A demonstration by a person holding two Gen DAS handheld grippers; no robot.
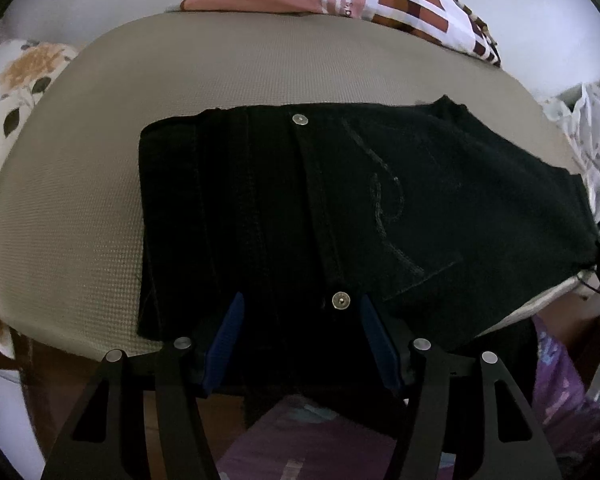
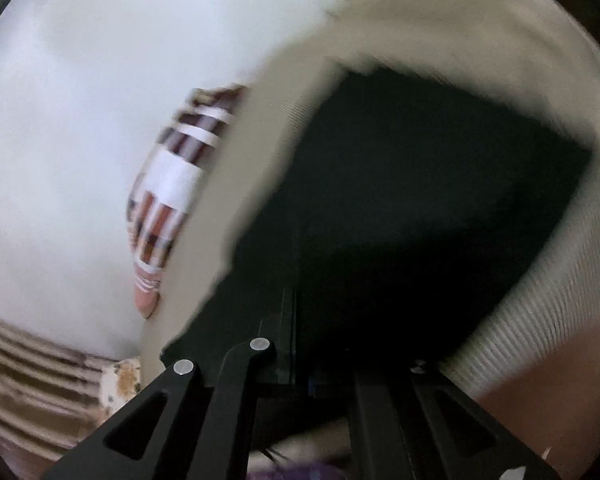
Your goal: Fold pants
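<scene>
Black pants [image 1: 340, 208] are laid on the beige textured surface [image 1: 100, 168], already doubled into a compact block. Two metal buttons are visible: one [image 1: 300, 119] at the far edge of the block, one [image 1: 341, 300] at the near edge, just ahead of the left tongs [image 1: 302, 320]. A stitched pocket curve is seen ahead and to the right of those tongs. The near edge of the block overhangs the front of the surface slightly.

Left tongs: blue pads [image 1: 230, 332] are spread wide, one on each side of the near-edge button. Nothing is pinched; whether the pads touch the cloth cannot be told.

Right tongs [image 2: 290, 340]: view is heavily motion-blurred. Fingers appear drawn together into a narrow dark line over the pants [image 2: 400, 208]. Whether cloth is pinched between them cannot be told.

Progress, judged: most folding is done, since the legs are not seen trailing out and the outline is roughly rectangular. The right side is skewed, with a corner running off toward the surface edge. Probably left: one last fold or a squaring-up of that side.

Outward: a checked pink-brown cloth [image 1: 380, 0] lies beyond the far edge of the surface, and a floral cushion [image 1: 16, 92] far left of the left tongs.
</scene>
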